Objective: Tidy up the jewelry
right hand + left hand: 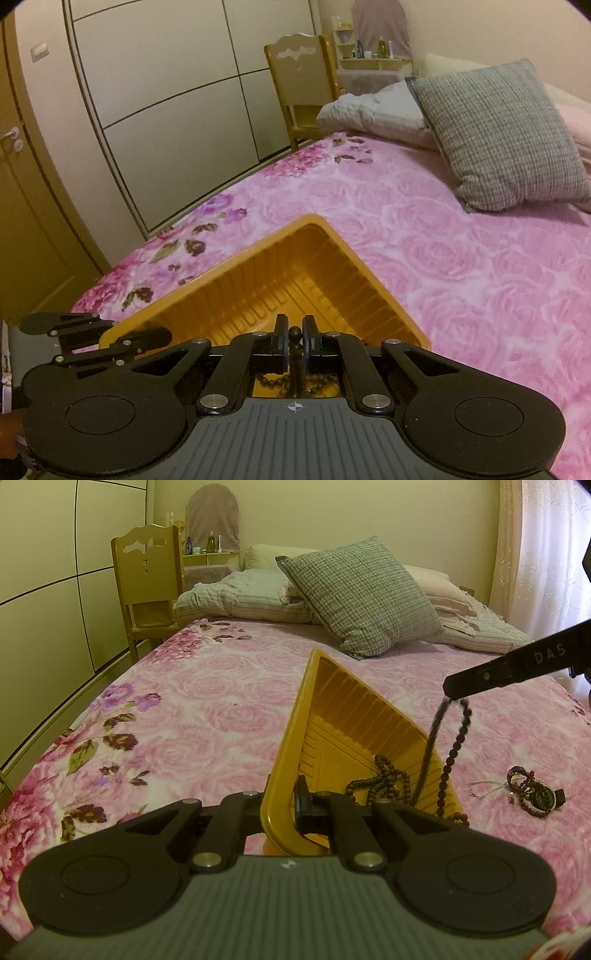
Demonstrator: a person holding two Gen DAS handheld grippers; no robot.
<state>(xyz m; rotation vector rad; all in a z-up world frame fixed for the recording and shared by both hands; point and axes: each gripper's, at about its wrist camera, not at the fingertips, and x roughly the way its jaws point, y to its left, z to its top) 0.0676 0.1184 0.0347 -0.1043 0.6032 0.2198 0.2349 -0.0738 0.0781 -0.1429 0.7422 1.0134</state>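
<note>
My left gripper (293,805) is shut on the near rim of an orange plastic tray (343,716), which it holds tilted on the bed. A brown bead necklace (384,781) lies inside the tray. From the right, my right gripper (448,690) reaches in above the tray's right side, shut on a dark bead strand (456,746) that hangs down over the tray's edge. In the right wrist view the right gripper (294,325) pinches the dark bead strand (295,350) over the tray (317,258). The left gripper (147,339) clamps the tray's left rim.
A small pile of bracelets and a dark watch (533,794) lies on the pink rose bedspread (207,709) right of the tray, beside a thin white chain (484,788). A checked cushion (362,598) and folded bedding are at the far end. A wooden chair (147,583) stands beside the bed.
</note>
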